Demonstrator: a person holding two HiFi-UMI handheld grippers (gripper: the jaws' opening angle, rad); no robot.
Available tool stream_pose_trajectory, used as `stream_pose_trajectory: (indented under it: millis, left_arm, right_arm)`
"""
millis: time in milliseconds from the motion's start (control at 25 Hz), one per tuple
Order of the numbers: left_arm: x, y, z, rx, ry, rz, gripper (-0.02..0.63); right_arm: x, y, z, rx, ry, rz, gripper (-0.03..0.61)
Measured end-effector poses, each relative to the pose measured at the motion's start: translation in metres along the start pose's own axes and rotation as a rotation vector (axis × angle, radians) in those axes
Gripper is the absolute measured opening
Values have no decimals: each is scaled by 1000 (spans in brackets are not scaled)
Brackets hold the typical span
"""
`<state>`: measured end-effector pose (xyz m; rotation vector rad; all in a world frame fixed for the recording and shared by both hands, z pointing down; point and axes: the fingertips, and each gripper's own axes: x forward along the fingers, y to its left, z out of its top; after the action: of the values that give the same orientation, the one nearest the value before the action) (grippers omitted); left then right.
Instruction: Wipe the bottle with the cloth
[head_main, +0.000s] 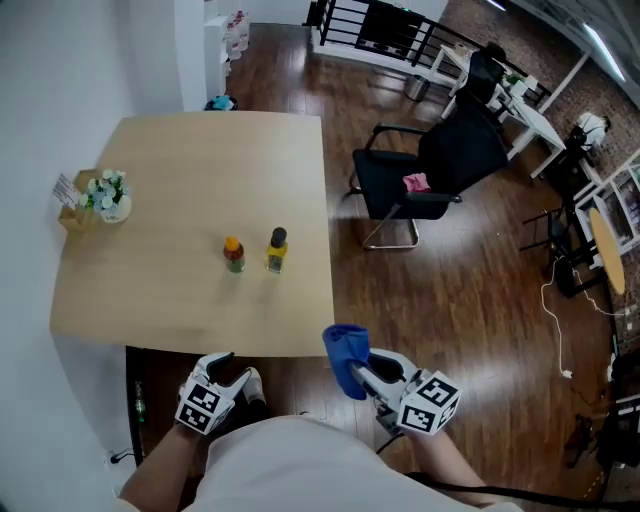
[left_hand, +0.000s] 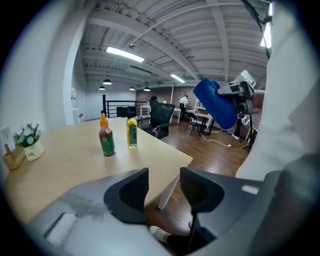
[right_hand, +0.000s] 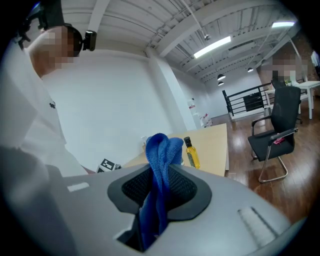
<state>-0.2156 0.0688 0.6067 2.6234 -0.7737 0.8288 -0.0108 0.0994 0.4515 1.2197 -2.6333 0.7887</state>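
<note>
Two bottles stand near the right edge of the light wooden table (head_main: 200, 165): a sauce bottle with an orange cap (head_main: 233, 254) (left_hand: 106, 137) and a yellow bottle with a black cap (head_main: 277, 250) (left_hand: 131, 132) (right_hand: 190, 152). Both grippers hang off the table's near edge, well short of the bottles. My right gripper (head_main: 360, 367) (right_hand: 160, 184) is shut on a blue cloth (head_main: 345, 356) (right_hand: 160, 160) that sticks up bunched from its jaws; the cloth (left_hand: 215, 101) also shows in the left gripper view. My left gripper (head_main: 232, 368) (left_hand: 164, 186) is open and holds nothing.
A small white pot of flowers (head_main: 108, 196) (left_hand: 29, 142) and a box (head_main: 72, 212) sit at the table's left edge by the white wall. A black chair (head_main: 430, 165) with a pink item (head_main: 416, 182) stands on the wooden floor to the right. White desks (head_main: 520, 105) lie farther back.
</note>
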Motion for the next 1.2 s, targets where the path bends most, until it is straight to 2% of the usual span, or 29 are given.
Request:
stream_pose_trajectory:
  millis: [120,240,480,520,600,680,800,1080,1160,1200]
  left_arm:
    - [11,-43,-45,-40,92,-27,195]
    - [9,-75,-112,-124,224,-18,195]
    - [-47,-112,-279,-374,552,111,190]
    - [-57,-117,-296,-405,578,123,190]
    - [-69,-125,-317,-420,593,137,183]
    - [-71,-128,-321,-389,575,149,180]
    - [-66,-132,-290,-334,521,171,175]
    - [-48,-156,-247,-312,427,123,176]
    - [-49,-156,-221,-304,354,131,176]
    - [-49,-156,-196,-272,290,134,176]
  right_arm:
    - [-46,-4,-22,-10,1,-25,91]
    - [-88,-7,-51,12,11,-49,91]
    - [-137,-8,-86,38,-8,-47,91]
    - [-141,-7,-88,36,-16,-44,91]
    - [-147,-3,-91,29,-29,-37,91]
    - [-151,0,-95,21,-30,-28,91]
    - [-152,4,-101,9,-22,-5,91]
    - [-145,27,-98,-36,-21,81,91]
    - [-144,32,-97,-55,-15,89,91]
    - [-144,33,-97,-62,-10,89,91]
